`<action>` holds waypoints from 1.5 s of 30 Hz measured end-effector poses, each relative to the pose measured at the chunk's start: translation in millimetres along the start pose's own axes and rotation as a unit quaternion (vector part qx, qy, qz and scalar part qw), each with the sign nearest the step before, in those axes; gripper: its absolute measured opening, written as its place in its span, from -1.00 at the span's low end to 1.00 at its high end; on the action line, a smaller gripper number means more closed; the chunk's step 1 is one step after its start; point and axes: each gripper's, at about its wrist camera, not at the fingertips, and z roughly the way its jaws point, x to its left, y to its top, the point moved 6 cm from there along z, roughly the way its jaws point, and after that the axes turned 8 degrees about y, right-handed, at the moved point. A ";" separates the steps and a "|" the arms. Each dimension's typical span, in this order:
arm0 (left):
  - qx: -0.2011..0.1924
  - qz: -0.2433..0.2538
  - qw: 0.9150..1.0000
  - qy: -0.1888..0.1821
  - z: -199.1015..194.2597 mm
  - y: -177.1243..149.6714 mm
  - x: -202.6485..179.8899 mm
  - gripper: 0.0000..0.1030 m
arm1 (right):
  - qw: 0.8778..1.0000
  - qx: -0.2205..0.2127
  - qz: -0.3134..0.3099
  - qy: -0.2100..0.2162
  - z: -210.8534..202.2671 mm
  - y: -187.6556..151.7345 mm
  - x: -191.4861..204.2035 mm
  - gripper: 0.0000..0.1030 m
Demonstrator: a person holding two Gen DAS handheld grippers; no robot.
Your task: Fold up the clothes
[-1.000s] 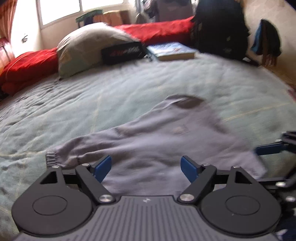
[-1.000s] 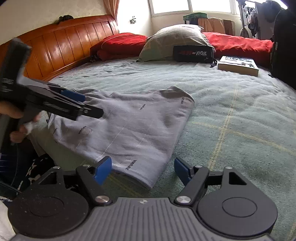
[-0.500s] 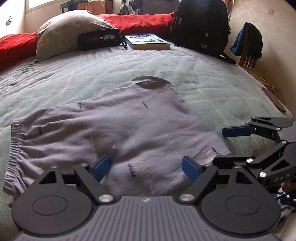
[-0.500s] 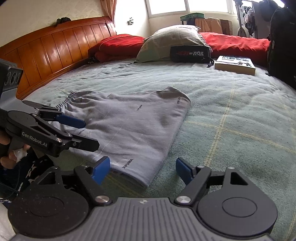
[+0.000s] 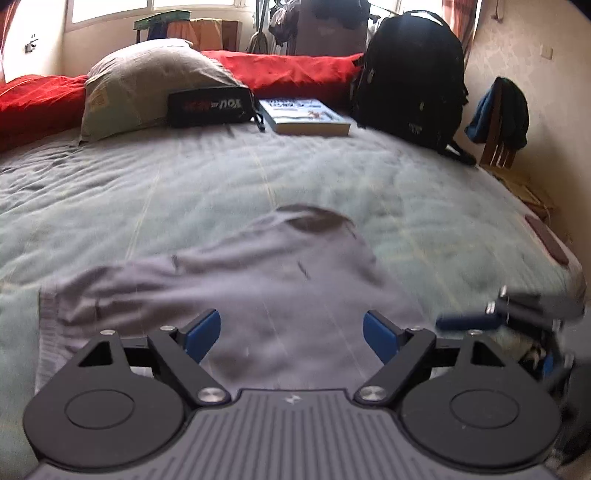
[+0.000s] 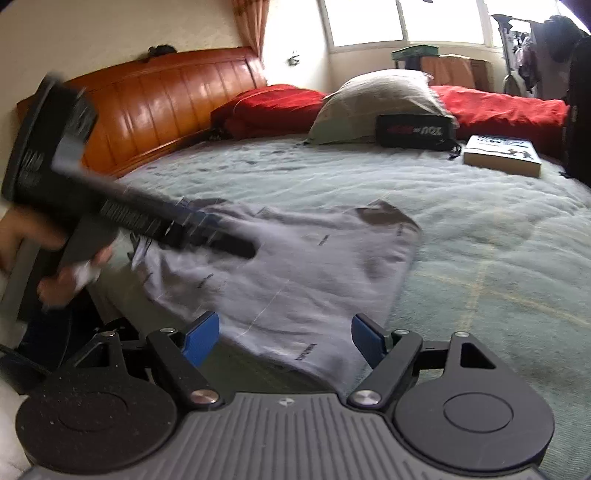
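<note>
While it lies flat on the bedspread (image 5: 184,192), the grey garment (image 5: 280,295) shows wrinkles.

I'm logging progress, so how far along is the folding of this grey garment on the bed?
Early. Done: the grey garment lies spread flat on the green bedspread, no fold visible. In hand: nothing; the left gripper and right gripper are both open above its near edge. Left: grasping and every fold.

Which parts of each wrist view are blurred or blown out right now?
Left wrist view: the grey garment and the right tongs are motion-smeared; the window is overexposed. Right wrist view: the left tongs streak across the garment; the book stays fairly sharp.
</note>
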 end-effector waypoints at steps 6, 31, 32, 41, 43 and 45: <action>0.021 -0.024 0.999 0.016 44.3 2.3 8.3 0.64 | 1.000 0.022 0.005 0.003 10.6 -9.4 1.4 0.62; 0.034 -0.053 0.998 -0.006 -13.7 -31.6 -12.5 0.70 | 1.000 0.021 0.011 0.006 8.9 -12.6 1.7 0.75; 0.031 -0.052 0.998 -0.008 -17.8 -31.0 -13.2 0.70 | 1.000 0.020 0.011 0.004 7.6 -12.5 1.6 0.75; 0.034 -0.063 0.997 -0.009 -19.6 -19.6 -7.4 0.75 | 0.999 -0.003 0.018 -0.028 -11.0 -9.7 -6.3 0.86; 0.020 -0.061 0.998 -0.005 -19.9 -4.7 -5.6 0.75 | 0.999 -0.014 0.026 -0.030 -16.0 -8.3 -10.4 0.87; 0.021 -0.068 0.997 -0.002 -6.6 6.4 -0.9 0.75 | 0.999 -0.018 0.031 -0.033 -17.7 -8.0 -13.3 0.88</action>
